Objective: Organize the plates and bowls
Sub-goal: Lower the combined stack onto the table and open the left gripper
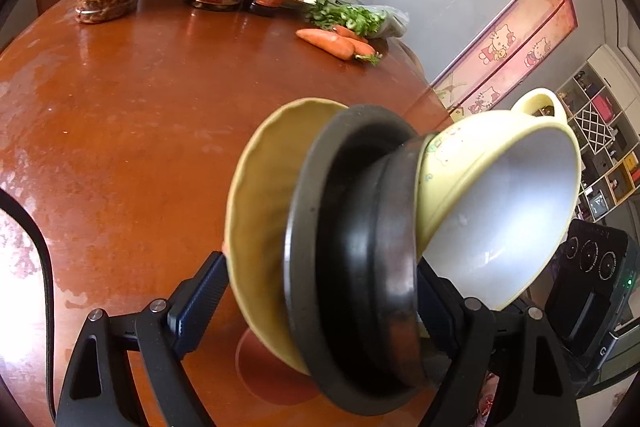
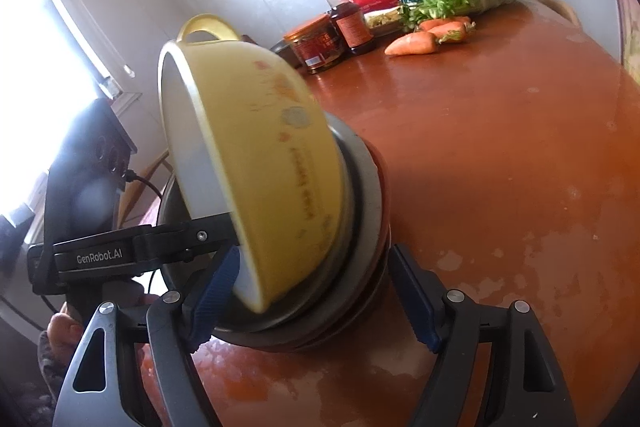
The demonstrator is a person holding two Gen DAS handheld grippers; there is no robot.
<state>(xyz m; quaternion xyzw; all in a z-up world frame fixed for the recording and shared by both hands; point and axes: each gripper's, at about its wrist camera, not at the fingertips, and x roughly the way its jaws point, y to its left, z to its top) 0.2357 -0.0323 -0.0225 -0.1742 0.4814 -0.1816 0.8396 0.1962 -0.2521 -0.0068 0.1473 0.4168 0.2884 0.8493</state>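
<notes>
- Left tongs point(image 1: 322, 271) are clamped across the stack point(image 1: 348, 307). One pad presses the plate point(image 1: 260, 187); the other is tucked behind the dark bowl point(image 1: 384, 227).
- Right tongs point(image 2: 314, 259) straddle the same stack from the opposite side. The near pad touches the yellow bowl's point(image 2: 256, 155) rim, but the far pad seems to stand just off the dark edge, so I cannot tell whether they grip.
- The stack hangs between both tongs, above the near edge of the table point(image 1: 140, 127), tipped hard onto its side.
- Its axis runs crosswise, from finger to finger. The plate is on the table side and the yellow bowl gapes out past the edge.
- The yellow bowl sits crooked and loose on top, so it looks the likeliest to slip.
- Judgement: levelling the stack comes first, and the left tongs have the surer hold.
- The carrots point(image 1: 326, 43) lie well apart, across the table.
</notes>
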